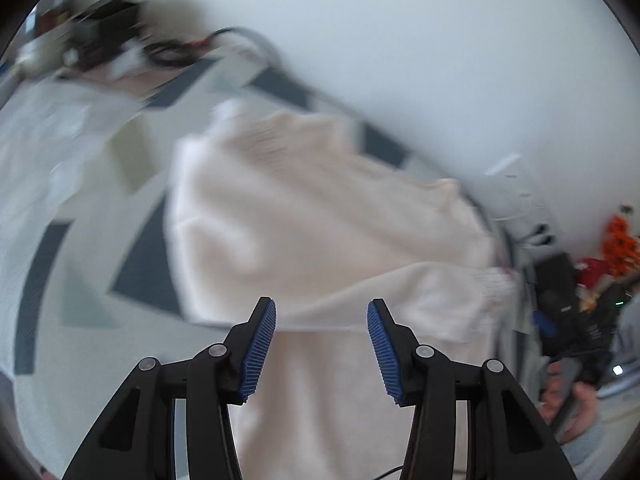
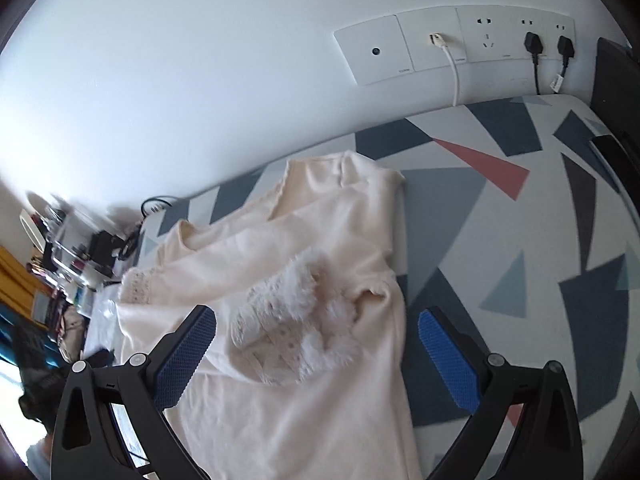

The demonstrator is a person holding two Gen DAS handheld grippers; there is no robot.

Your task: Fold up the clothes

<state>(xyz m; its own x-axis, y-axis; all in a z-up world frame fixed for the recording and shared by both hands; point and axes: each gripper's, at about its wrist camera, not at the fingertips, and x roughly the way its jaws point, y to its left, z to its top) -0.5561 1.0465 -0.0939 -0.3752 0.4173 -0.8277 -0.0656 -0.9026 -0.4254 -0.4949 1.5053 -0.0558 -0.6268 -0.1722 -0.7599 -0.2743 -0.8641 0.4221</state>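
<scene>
Above the sweater (image 2: 304, 280), both grippers, left (image 1: 322, 344) and right (image 2: 316, 356), are hovering wide and empty, freeing it for folding.

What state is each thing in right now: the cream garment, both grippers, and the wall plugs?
Cream garment: lying on the patterned table cover, sleeves folded across the body, furry cuff on top.
Left gripper: open, nothing between the pads, above the garment.
Right gripper: open wide, straddling the furry cuff, not gripping.
Black plugs: two plugged into the wall sockets.
White cable: plugged into its wall port.
</scene>
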